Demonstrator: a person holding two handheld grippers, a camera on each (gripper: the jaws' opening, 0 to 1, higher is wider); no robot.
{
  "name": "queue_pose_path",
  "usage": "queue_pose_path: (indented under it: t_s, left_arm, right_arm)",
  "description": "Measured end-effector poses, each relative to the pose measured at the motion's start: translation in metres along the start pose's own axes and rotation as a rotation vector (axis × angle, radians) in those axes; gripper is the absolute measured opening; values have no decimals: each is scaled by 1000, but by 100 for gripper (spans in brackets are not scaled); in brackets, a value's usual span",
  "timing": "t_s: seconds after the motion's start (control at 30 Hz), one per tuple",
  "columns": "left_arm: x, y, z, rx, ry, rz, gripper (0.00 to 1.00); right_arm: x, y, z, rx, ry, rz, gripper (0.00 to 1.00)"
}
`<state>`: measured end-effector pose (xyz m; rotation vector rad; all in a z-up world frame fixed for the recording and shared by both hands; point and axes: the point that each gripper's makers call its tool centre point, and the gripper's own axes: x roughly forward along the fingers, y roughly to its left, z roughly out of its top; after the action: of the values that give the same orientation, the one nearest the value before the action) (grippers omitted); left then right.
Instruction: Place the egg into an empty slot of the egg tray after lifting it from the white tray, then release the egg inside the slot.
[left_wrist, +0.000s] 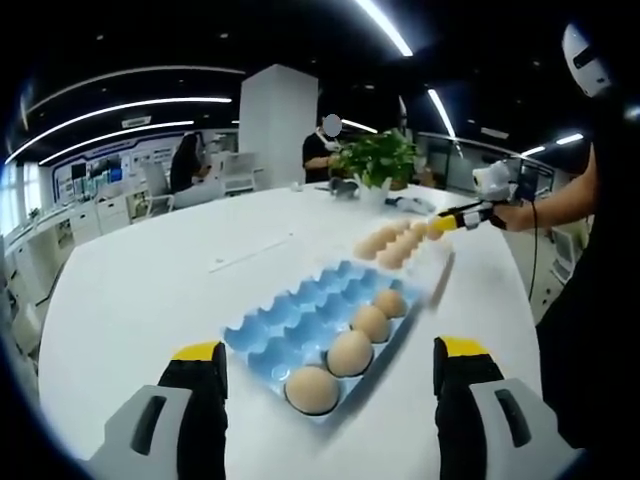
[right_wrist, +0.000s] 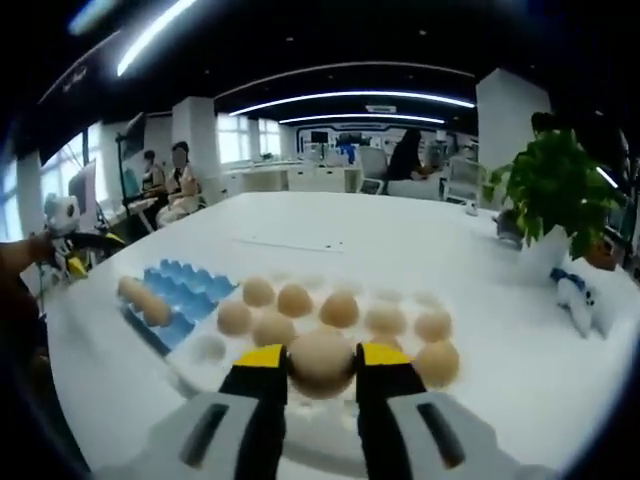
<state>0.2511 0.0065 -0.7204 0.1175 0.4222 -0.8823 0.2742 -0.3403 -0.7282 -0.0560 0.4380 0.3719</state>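
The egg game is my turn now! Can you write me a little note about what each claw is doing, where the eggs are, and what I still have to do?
Right claw: shut on an egg, right at the white tray. I cannot tell if the egg is lifted clear yet.
Left claw: open and empty, hovering near the blue egg tray.
Blue egg tray: four eggs sit in one row along its edge; the other slots are empty.
White tray: it holds more eggs.
Done: the egg is gripped.
Left: carry it to an empty blue slot, lower it in, and open the claw.
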Motion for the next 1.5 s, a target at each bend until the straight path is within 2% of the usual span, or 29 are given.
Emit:
queue_pose_path:
  t_s: [0.4, 0.47, 0.73, 1.03, 1.5]
  left_arm:
    - [-1, -1, -1, 0, 1, 3, 85]
    - [0, -2, -1, 0, 3, 0, 85]
    - [0, -3, 1, 3, 2, 1, 84]
    - [0, -1, 2, -2, -1, 5, 84]
    - [2, -1, 1, -4, 5, 6, 85]
  right_arm:
    - [20, 41, 3, -10, 0, 116, 25]
    - [26, 56, 6, -15, -6, 155, 25]
    - [45, 87, 12, -42, -14, 247, 25]
    - [59, 120, 9, -65, -7, 329, 25]
    - [73, 149, -5, -118, 37, 406, 25]
